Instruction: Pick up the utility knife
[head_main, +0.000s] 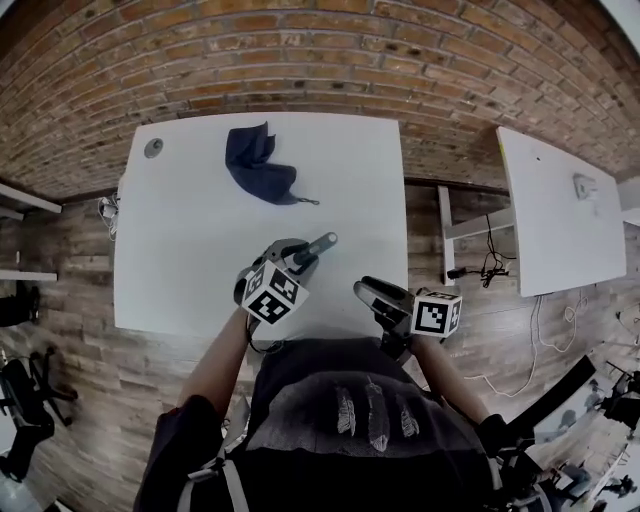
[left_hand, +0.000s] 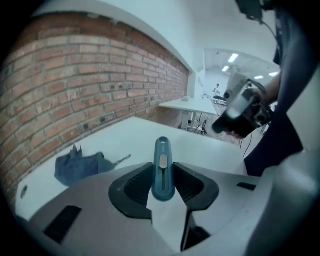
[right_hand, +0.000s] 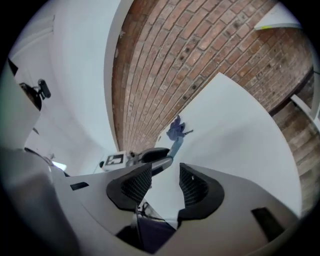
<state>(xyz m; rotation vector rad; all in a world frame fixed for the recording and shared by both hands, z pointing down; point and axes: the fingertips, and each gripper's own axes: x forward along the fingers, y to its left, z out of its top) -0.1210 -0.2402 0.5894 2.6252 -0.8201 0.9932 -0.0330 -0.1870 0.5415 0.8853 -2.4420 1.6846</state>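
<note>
Our left gripper (left_hand: 163, 182) clamps its jaws on the utility knife (head_main: 320, 245), tip toward 2 o'clock; next we lift steadily. Right gripper (right_hand: 165, 187) jaws apart, empty.

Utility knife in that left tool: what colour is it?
Teal-blue utility knife, with a pale slider; the left gripper view shows it best.

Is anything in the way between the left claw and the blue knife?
No, nothing visible is in the way. The utility knife already stands between the left claw's two pads, which press on its sides. The dark cloth lies farther off on the white table, apart from both.
</note>
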